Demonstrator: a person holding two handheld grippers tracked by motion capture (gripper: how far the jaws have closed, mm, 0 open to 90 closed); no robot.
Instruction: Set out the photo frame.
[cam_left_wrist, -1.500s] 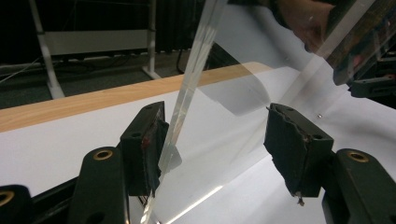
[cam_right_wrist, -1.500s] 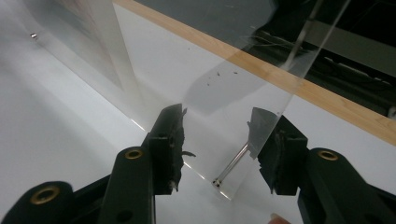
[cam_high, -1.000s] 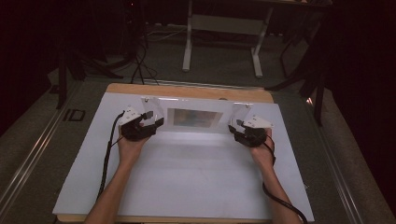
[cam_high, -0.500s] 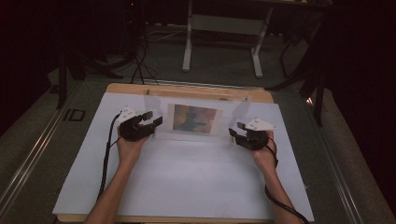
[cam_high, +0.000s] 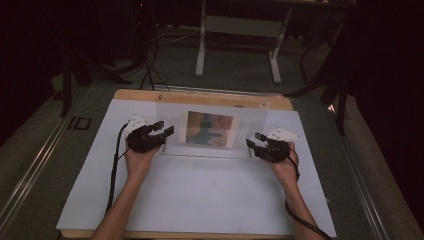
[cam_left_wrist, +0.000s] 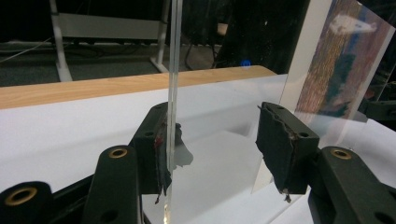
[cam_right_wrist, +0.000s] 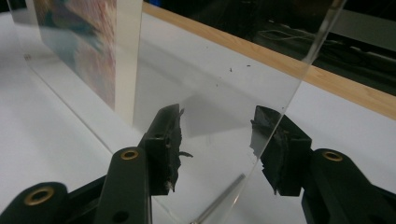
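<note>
Acrylic frame (cam_high: 212, 131) with the picture stands upright at the back of the white surface (cam_high: 200, 200); we've got the left gripper (cam_high: 161, 132) and right gripper (cam_high: 256, 141) flanking its side edges, steadying it. Left jaws have just been closing around one edge, right jaws opening, neither pinching.

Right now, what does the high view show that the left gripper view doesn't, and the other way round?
High view: both hands, the left gripper and right gripper at either end of the clear acrylic frame standing on the white mat, plus the desk legs on the floor beyond.

Left gripper view: close up, the frame's edge runs between the open jaws, right beside one pad, with a wide gap to the other pad; the jaws have just been closing.

Both: the picture in the frame, the mat and the table's wooden edge.
</note>
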